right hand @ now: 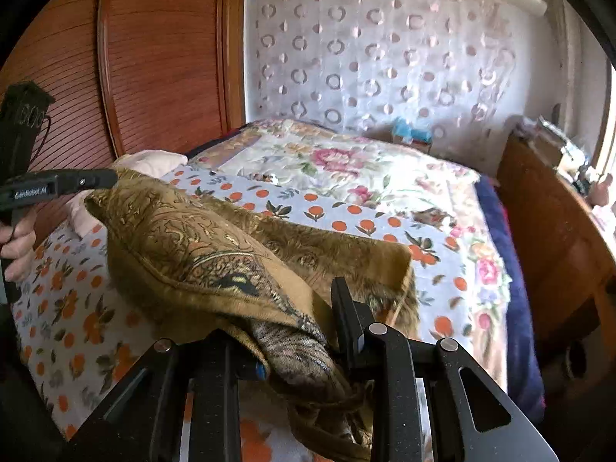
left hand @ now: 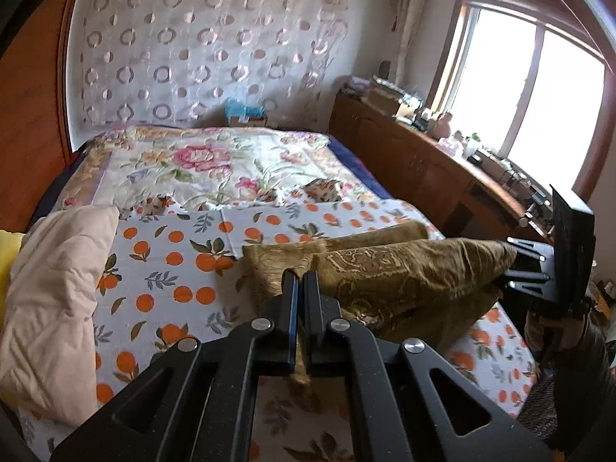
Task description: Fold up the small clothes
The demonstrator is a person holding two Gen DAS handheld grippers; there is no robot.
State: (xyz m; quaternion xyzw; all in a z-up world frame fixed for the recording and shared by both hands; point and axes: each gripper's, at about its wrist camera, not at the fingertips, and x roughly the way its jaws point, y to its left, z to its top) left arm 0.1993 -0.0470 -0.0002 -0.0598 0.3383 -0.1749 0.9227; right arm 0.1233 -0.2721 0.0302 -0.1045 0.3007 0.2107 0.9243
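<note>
An olive-gold paisley cloth [left hand: 404, 269] hangs stretched between both grippers above the orange-print bed sheet [left hand: 173, 254], with its lower half still lying on the sheet. My left gripper [left hand: 300, 275] is shut, and a thin fold of the cloth is pinched between its fingers. In the right wrist view the left gripper [right hand: 111, 178] grips one corner at the left, with a hand [right hand: 15, 246] on its handle. My right gripper [right hand: 292, 323] is shut on a bunched corner of the cloth [right hand: 192, 238], which hides its left finger. The right gripper [left hand: 516, 265] also shows from the left wrist view.
A beige quilted pillow [left hand: 54, 288] lies at the bed's left. A floral quilt [left hand: 215, 161] covers the far half, with a small folded patterned piece [left hand: 323, 188] on it. A cluttered wooden cabinet [left hand: 415, 161] runs along the right and a wooden wardrobe [right hand: 154, 57] stands at the left.
</note>
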